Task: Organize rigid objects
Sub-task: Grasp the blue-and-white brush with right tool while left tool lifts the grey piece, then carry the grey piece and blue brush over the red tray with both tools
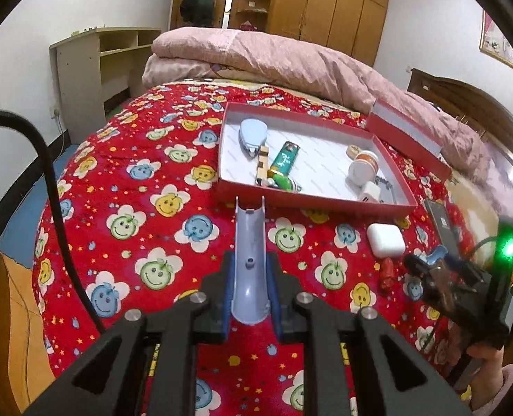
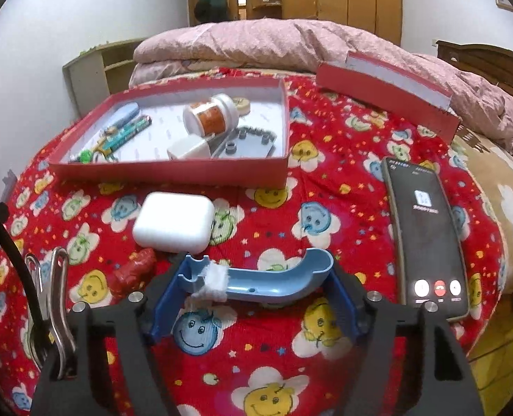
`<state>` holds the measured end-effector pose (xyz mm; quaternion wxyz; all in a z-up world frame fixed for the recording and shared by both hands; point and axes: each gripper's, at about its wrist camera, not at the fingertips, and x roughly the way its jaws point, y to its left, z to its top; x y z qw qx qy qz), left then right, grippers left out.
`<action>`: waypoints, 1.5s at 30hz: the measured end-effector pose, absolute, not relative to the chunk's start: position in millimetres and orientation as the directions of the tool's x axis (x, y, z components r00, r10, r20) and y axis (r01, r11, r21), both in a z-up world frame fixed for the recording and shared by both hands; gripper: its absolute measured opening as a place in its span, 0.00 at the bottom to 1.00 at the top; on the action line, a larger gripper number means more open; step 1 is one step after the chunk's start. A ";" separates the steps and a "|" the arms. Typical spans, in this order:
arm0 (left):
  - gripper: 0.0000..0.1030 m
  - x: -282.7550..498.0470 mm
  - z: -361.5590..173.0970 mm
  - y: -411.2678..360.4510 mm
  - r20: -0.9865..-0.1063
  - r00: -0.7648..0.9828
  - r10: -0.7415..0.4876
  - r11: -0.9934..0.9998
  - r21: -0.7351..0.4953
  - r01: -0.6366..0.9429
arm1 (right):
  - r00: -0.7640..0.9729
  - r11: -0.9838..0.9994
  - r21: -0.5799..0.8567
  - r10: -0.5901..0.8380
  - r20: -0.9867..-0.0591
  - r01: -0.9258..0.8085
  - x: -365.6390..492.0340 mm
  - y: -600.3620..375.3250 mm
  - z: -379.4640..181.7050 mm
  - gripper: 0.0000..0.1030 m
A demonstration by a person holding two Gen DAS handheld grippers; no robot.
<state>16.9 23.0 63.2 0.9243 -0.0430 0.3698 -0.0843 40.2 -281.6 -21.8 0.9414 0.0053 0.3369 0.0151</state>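
Left gripper (image 1: 250, 277) pinching grey chute (image 1: 250, 260) | right gripper (image 2: 256, 294) straddles blue chute (image 2: 266, 279), grip unclear | I'd carry level into red box (image 1: 311, 204).

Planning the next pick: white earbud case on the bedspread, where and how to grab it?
Grip the white earbud case across its two long flat sides, coming straight down from above. It lies flat on the bedspread, a rounded low block, so a side approach would likely slip off the curved edges. The red box behind and the small red object in front leave its left and right sides free for the claw.
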 end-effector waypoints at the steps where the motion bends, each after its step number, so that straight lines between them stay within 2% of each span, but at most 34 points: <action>1: 0.17 16.9 64.5 23.5 -0.674 0.714 -0.188 0.982 -0.142 0.124 | 0.776 0.999 0.026 0.036 -0.630 -0.026 38.8 -282.1 -18.9 0.72; 24: 0.17 99.7 91.6 -13.0 -0.657 0.727 -0.197 0.978 -0.082 0.191 | 0.804 0.993 0.055 0.113 -0.584 -0.100 78.1 -269.4 35.9 0.72; 45: 0.17 173.5 52.6 -25.4 -0.725 0.660 -0.198 0.978 -0.104 0.179 | 0.780 0.991 0.062 0.131 -0.611 -0.118 180.9 -256.2 46.6 0.72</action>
